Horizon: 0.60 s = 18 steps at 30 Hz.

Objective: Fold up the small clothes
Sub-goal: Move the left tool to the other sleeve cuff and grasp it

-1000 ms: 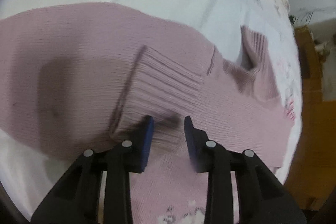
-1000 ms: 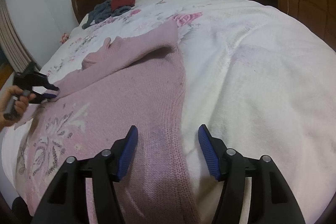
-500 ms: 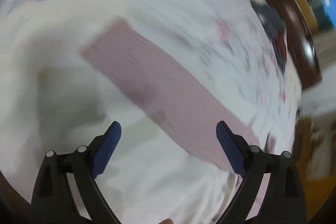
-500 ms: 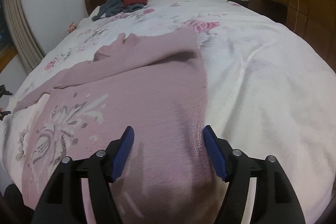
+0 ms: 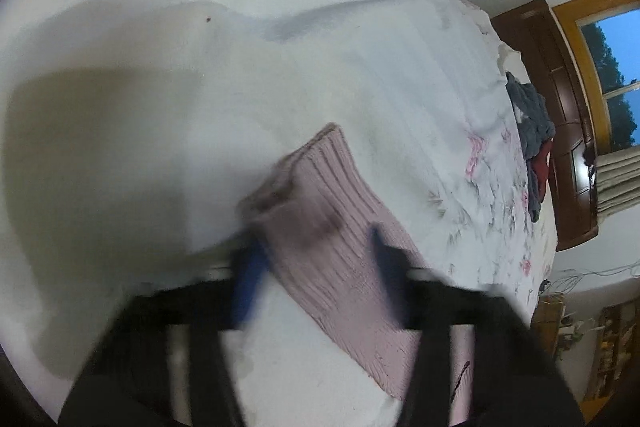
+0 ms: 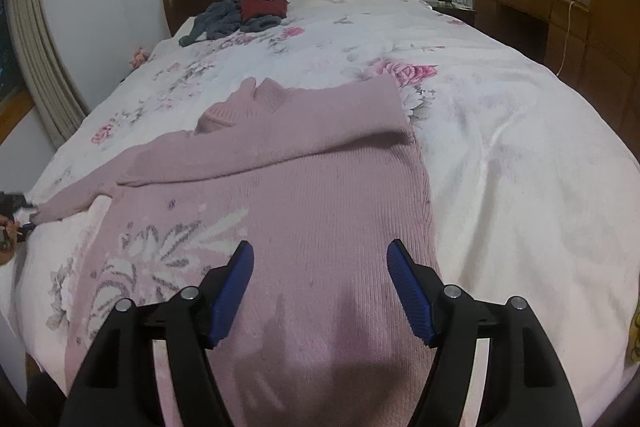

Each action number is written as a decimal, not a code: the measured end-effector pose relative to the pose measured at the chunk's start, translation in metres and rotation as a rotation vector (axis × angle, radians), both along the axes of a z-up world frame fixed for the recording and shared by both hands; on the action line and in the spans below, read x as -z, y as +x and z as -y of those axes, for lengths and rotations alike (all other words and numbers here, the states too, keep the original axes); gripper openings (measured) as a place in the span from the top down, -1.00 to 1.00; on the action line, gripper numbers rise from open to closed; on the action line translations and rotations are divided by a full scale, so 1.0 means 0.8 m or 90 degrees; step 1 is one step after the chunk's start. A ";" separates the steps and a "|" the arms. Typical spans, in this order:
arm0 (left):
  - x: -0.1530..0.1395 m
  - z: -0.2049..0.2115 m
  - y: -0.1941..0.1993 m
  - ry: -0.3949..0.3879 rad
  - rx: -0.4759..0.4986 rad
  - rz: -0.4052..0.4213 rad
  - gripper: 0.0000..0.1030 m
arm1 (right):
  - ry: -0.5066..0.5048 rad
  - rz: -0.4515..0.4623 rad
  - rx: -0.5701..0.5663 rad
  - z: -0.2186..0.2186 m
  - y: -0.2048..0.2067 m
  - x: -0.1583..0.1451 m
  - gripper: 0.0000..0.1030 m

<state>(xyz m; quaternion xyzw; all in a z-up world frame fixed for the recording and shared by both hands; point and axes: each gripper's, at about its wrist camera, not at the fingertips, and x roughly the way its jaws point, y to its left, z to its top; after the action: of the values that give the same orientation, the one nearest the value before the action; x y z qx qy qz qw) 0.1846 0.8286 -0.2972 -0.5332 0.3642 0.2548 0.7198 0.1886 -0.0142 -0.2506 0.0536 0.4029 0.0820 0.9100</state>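
The pink sweater (image 6: 288, 195) lies flat on the floral bedspread (image 6: 500, 147), one sleeve already folded across the chest, the other sleeve (image 5: 332, 243) stretched out to the side — so the fold looks barely begun. The left gripper (image 5: 316, 267), blurred, straddles that sleeve's cuff; whether it pinches, I cannot tell. The right gripper (image 6: 320, 291) hovers over the hem, fingers wide apart, holding nothing.

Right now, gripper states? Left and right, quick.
Left gripper: blurred, fingers either side of the pink knit sweater's ribbed sleeve cuff; grip cannot be told.
Right gripper: open, holding nothing, above the sweater body.
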 end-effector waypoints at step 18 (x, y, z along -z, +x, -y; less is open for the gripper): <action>-0.246 0.250 0.131 0.113 0.271 0.226 0.80 | 0.110 -0.029 -0.012 0.021 -0.017 -0.040 -0.35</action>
<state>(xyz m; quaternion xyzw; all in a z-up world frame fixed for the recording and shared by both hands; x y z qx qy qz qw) 0.2891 0.6286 -0.1002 -0.4159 0.3124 0.0318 0.8535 0.1752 -0.0314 -0.2182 0.1302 0.4153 0.1238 0.8918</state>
